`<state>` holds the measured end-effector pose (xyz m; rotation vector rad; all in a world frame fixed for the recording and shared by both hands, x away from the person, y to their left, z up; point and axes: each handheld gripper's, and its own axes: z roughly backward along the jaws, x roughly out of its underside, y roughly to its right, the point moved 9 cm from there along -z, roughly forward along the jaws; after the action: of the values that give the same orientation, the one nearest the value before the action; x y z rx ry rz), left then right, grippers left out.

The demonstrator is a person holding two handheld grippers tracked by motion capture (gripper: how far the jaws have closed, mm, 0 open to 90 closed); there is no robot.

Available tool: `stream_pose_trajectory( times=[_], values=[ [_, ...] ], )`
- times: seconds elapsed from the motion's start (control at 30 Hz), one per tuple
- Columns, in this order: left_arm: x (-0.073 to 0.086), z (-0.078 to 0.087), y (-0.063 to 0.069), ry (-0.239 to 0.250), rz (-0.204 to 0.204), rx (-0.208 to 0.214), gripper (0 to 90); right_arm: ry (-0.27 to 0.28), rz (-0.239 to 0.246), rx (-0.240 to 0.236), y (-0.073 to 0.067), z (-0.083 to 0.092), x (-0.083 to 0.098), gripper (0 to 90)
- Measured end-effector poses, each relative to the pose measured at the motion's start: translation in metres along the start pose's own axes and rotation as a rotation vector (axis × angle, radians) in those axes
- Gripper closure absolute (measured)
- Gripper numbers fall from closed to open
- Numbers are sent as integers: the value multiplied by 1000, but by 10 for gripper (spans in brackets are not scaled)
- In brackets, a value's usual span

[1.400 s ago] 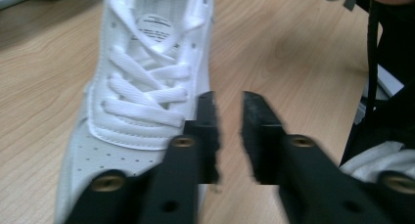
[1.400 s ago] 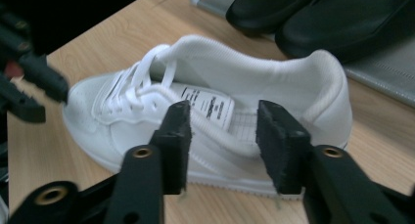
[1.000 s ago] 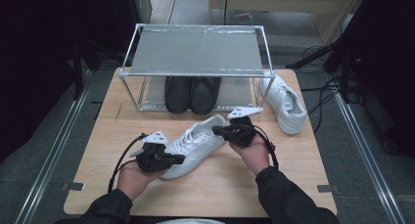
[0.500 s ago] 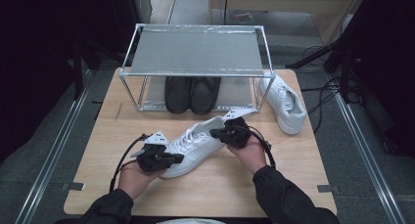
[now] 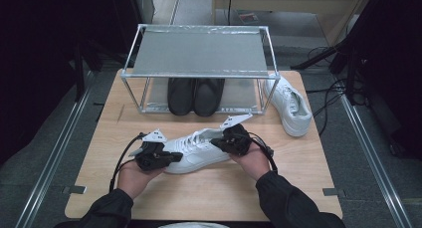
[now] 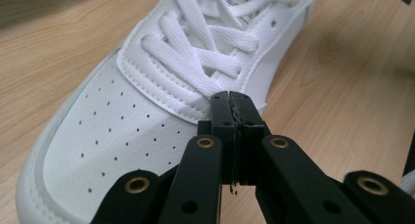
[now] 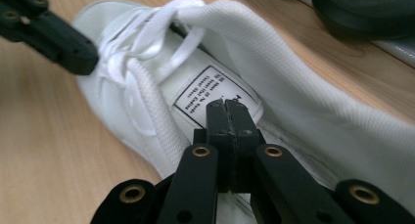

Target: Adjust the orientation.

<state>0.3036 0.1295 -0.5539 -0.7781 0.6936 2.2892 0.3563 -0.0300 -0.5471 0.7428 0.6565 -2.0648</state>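
- High view: a white sneaker (image 5: 196, 151) lies on the wooden table (image 5: 209, 193), near its front edge, between the left gripper (image 5: 168, 158) at its toe and the right gripper (image 5: 219, 141) at its heel opening. Behind it stands a metal rack (image 5: 199, 54) sheltering a pair of black shoes (image 5: 195, 96); a second white sneaker (image 5: 288, 104) lies just right of the rack.
- Left gripper view: the jaws are pressed together with nothing between them, tips over the sneaker's lowest laces (image 6: 205, 53).
- Right gripper view: the jaws are likewise closed and empty, over the tongue label (image 7: 205, 89); the left gripper's jaw tip (image 7: 73, 50) rests against the laces beyond.
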Motion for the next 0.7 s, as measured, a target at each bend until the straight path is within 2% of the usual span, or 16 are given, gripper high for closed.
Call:
stream_pose_trajectory(
  times=[0.1, 0.23, 0.4, 0.47, 0.57, 0.7],
  values=[
    [-1, 1, -5, 6, 17, -8, 899, -7, 1, -9, -6, 6, 1, 900],
    [-3, 1, -10, 5, 28, -4, 897, -4, 25, -2, -13, 16, 1, 900],
    [-4, 0, -12, -5, 27, 6, 900, 21, 11, -25, -19, 24, 0, 900],
    [-6, 0, -15, 2, 24, -11, 899, 25, 1, -36, -21, 25, 0, 900],
    [-10, -2, -21, 17, 43, -14, 897, 22, 10, -39, -23, 24, 1, 900],
    [-14, -3, -25, 14, 45, -24, 895, 16, 13, -41, -30, 23, 2, 900]
  ],
)
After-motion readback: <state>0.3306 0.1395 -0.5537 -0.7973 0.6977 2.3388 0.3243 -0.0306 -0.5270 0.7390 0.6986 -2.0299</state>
